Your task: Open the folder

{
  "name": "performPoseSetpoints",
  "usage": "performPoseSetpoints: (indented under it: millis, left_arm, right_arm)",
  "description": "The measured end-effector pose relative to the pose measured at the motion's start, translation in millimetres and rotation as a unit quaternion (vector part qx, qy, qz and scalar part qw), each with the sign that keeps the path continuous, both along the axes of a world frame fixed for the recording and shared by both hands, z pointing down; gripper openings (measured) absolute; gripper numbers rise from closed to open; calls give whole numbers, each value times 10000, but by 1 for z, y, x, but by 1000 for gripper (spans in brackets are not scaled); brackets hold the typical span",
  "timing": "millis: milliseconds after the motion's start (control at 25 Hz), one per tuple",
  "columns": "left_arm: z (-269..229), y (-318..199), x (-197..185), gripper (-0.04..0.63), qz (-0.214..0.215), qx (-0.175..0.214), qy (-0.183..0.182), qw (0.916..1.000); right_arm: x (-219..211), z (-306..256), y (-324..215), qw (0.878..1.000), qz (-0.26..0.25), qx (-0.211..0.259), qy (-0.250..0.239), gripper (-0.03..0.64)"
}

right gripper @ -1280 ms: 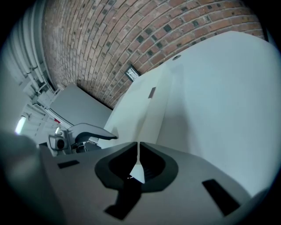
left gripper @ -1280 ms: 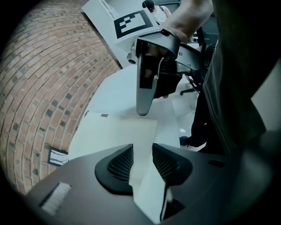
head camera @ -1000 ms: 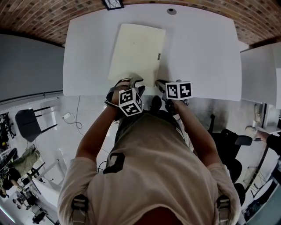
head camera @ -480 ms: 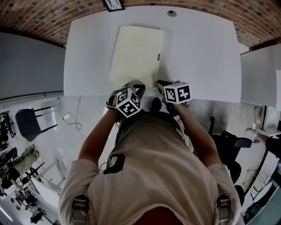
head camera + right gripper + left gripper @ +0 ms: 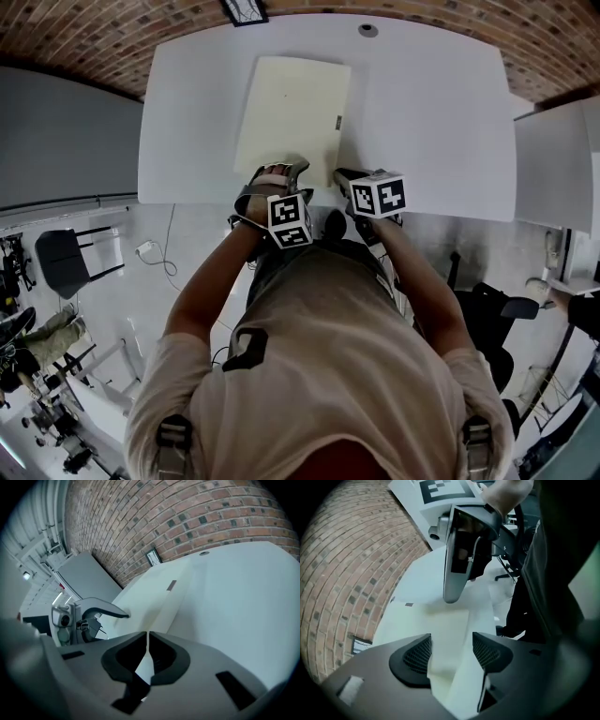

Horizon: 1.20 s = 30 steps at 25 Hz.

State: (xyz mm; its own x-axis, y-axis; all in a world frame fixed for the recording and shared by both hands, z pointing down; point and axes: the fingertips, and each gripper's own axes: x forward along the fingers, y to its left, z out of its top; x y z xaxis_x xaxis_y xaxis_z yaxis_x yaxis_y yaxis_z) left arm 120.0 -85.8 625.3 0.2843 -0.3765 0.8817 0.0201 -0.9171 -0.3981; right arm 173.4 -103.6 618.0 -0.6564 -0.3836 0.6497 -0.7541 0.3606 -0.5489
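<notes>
Cream folder (image 5: 292, 112) on white table (image 5: 431, 112), left gripper (image 5: 451, 649) jaws just opening astride its six-o'clock edge, right gripper (image 5: 148, 639) pinched together at five o'clock.

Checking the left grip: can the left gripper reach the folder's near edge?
Likely yes: the left gripper has just been opening its jaws, which straddle the folder edge; nothing blocks them.

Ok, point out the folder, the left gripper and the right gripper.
folder (image 5: 291, 108), head view, middle of its cover
left gripper (image 5: 451, 652), left gripper view, between its open jaws
right gripper (image 5: 148, 649), right gripper view, where its jaws meet
</notes>
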Motion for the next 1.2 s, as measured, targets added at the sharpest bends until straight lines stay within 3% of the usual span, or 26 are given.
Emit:
performPoseSetpoints:
  millis: [160, 360, 480, 600, 760, 880, 1040, 1200]
  left_arm:
    - [-2, -5, 2, 222, -93, 158, 75, 9998]
    - [-4, -9, 0, 196, -393, -304, 428, 9979]
    - [-11, -8, 1, 184, -689, -736, 780, 9918]
    - [-14, -5, 2, 164, -815, -877, 1012, 9876]
    - [-19, -2, 2, 140, -1224, -1272, 1451, 9735]
    - [-19, 0, 1, 100, -1194, -1326, 1536, 9719]
    - [-22, -1, -1, 84, -1312, -1441, 1762, 9649]
    - [-26, -2, 0, 69, -1520, -1770, 2090, 9497]
  right_arm:
    - [0, 4, 1, 10000, -86, -32, -11, 6]
    - [-3, 6, -5, 9999, -114, -75, -95, 6]
    - [-2, 4, -4, 9999, -94, -32, -60, 6]
    - [-1, 4, -1, 9999, -82, -9, -87, 6]
    - [-1, 5, 0, 9999, -100, -19, -72, 6]
    - [-1, 5, 1, 10000, -48, -42, 0, 6]
    - [-2, 4, 0, 9987, -95, 154, 481, 6]
    - [-2, -2, 0, 9983, -97, 247, 528, 6]
